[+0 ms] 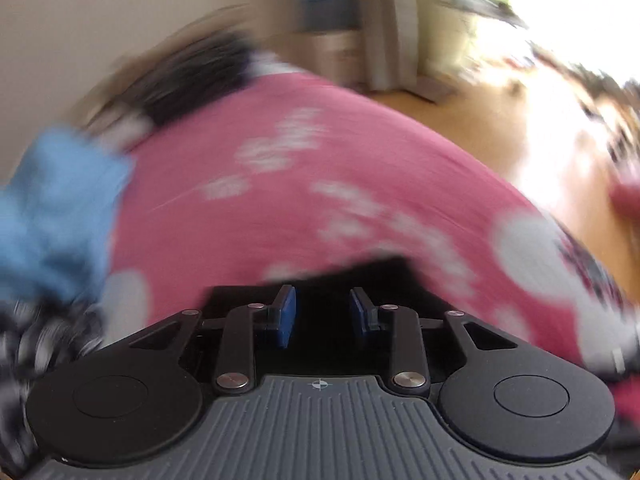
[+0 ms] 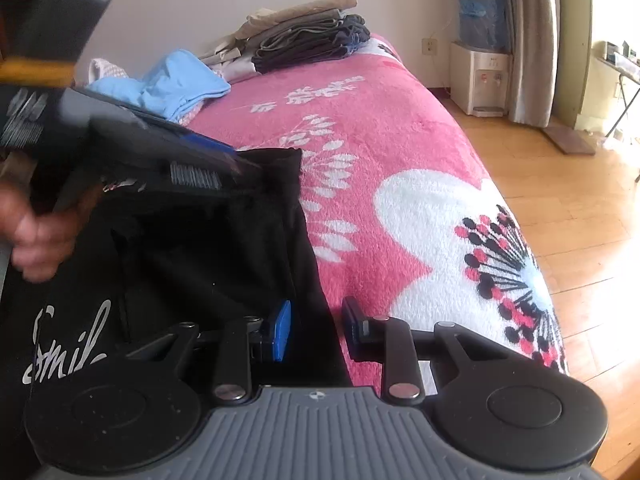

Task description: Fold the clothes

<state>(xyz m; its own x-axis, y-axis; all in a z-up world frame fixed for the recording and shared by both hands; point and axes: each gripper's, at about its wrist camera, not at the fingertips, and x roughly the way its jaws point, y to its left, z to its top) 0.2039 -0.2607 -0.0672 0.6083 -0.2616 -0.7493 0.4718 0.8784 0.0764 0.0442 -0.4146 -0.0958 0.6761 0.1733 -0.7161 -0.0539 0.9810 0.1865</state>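
Note:
A black garment [image 2: 208,248] with white script lettering lies on the pink flowered bedspread [image 2: 400,152]. My right gripper [image 2: 316,330] is open, its jaws on either side of the garment's near right edge. My left gripper shows in the right wrist view [image 2: 240,162] at the garment's far corner, blurred, its jaws hidden there. In the blurred left wrist view my left gripper [image 1: 323,312] has its blue pads apart with black cloth [image 1: 360,276] lying between and under them; the grip itself is not clear.
A blue garment [image 2: 176,80] lies crumpled at the bed's far left. A stack of folded clothes [image 2: 304,36] sits at the far end by the wall. A water dispenser [image 2: 480,56] and curtain stand beyond; wooden floor [image 2: 560,208] runs along the right.

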